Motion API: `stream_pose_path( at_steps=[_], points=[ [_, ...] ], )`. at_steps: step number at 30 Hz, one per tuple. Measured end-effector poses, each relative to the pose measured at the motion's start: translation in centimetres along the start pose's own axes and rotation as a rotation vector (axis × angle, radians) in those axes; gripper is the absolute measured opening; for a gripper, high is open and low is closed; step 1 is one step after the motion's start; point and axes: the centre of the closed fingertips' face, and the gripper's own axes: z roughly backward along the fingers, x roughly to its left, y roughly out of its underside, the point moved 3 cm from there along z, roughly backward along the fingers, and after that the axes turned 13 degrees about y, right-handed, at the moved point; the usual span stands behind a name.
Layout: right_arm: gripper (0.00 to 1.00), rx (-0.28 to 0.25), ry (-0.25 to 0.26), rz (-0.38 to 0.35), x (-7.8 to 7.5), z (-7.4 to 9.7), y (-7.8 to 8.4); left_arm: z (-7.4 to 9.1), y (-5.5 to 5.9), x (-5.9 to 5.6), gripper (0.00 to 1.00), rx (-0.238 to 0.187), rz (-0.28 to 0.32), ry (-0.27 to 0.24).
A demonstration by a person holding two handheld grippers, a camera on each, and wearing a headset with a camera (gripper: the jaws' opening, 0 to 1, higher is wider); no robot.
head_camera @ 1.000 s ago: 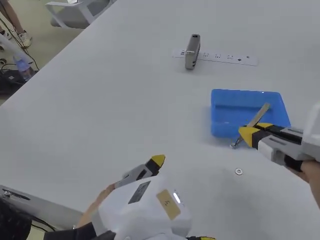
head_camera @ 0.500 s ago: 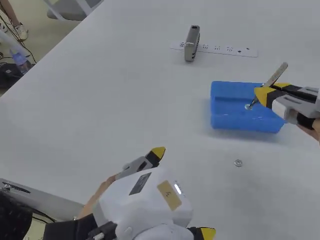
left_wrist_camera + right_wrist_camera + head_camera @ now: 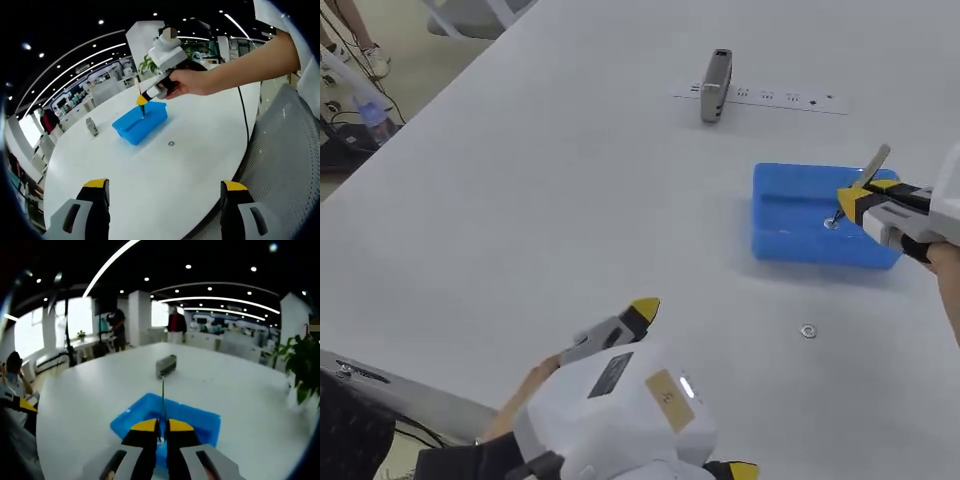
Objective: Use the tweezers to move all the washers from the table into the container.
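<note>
Now, head view. Find the right tool (image 3: pixel 852 203) pressed together on the tweezers (image 3: pixel 876 163), tips pointing down inside the blue container (image 3: pixel 785 245). See a small glint at the tips; cannot tell a pinched washer from one lying on the container floor. Note one washer (image 3: pixel 808 331) on the table (image 3: pixel 570 200), near the container's front wall but apart from it. Note a power strip (image 3: pixel 770 97) and a grey block (image 3: pixel 717 85) beyond the container, well apart from the work.

Left gripper view. Find the left tool (image 3: pixel 164 186) spread wide, holding nothing, low over the near table edge. See the right tool side-on, a hand (image 3: pixel 185 85) wrapped round it, tweezers near upright over the container. Place a mesh chair (image 3: pixel 287 165) just off the table edge.

Right gripper view. Look along closed jaws, tweezers nipped between them, blue floor directly below.

Judge the step as drop-off into the container. Keep the tips low inside the walls. Ease the squeeze slowly to avoid a bounce over the rim. Lift straight up before swinging out.

For room: plenty of bare table around the loose washer. Approach from the open front side, clearing the front wall on the way. Avoid flicking the washer toward the near edge. Leave the left tool parked well apart.
</note>
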Motion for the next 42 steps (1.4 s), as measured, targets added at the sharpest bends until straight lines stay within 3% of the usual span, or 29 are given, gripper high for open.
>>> stream_pose_path(
  at_steps=[12, 22, 36, 42],
  points=[
    [0.02, 0.046, 0.003, 0.006, 0.3, -2.0, 1.5, 0.2, 0.0, 0.2, 0.92, -0.003, 0.001, -0.011],
    [0.02, 0.076, -0.009, -0.003, 0.3, -2.2, 2.5, 0.1, 0.1, 0.2, 0.93, 0.003, 0.004, -0.010],
    [0.04, 0.065, -0.006, 0.040, 0.2, -2.3, 2.5, 0.1, 0.2, 0.1, 0.93, 0.011, 0.006, -0.007],
    [0.04, 0.015, 0.009, 0.016, -0.4, -0.9, 1.0, 0.1, 0.2, 0.1, 0.93, 0.008, 0.006, -0.009]
  ],
)
